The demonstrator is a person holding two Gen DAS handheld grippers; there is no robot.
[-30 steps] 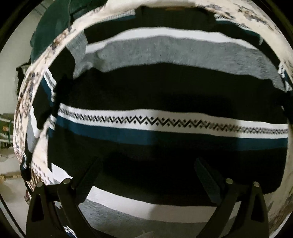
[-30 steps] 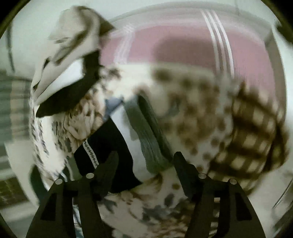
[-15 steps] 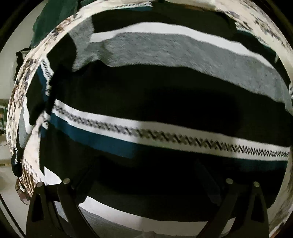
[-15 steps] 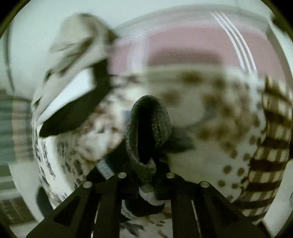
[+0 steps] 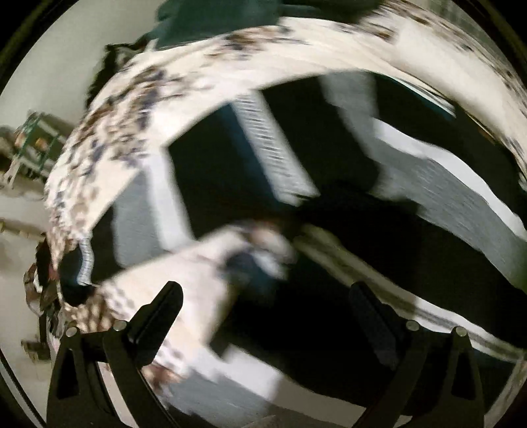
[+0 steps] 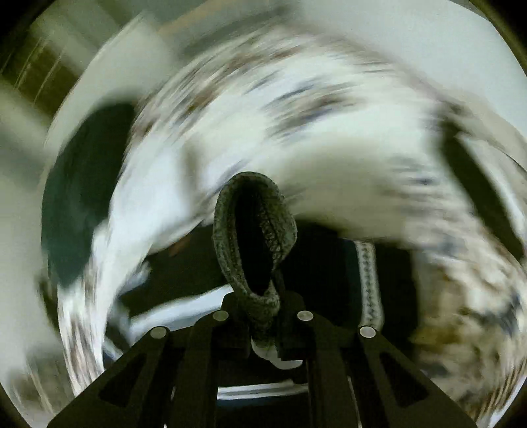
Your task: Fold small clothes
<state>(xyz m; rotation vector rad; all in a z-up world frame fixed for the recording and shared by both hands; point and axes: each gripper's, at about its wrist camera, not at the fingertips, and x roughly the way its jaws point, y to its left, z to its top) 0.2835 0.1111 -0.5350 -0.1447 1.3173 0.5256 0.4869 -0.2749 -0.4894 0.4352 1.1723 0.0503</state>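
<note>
A knit sweater (image 5: 346, 230) with black, grey, white and teal bands lies spread on a pale flowered cloth (image 5: 131, 108). My left gripper (image 5: 265, 289) hangs over it, open, with nothing between its fingers. A blurred pale patterned fold (image 5: 230, 256) crosses just ahead of its left finger. My right gripper (image 6: 263, 309) is shut on the sweater's grey ribbed cuff (image 6: 253, 230), which loops up out of the jaws. The zigzag band of the sweater (image 6: 369, 280) shows below on the right, over the blurred flowered cloth (image 6: 296, 115).
A dark green garment (image 5: 204, 19) lies beyond the flowered cloth at the top. A green rack (image 5: 33, 141) stands on the pale floor at far left. A small heap of dark clothes (image 5: 39, 289) sits at the cloth's left edge.
My right gripper closed on the grey cuff and now swings with it, its view smeared. The left view slid sideways and rolled, so the sweater's stripes run diagonally.
</note>
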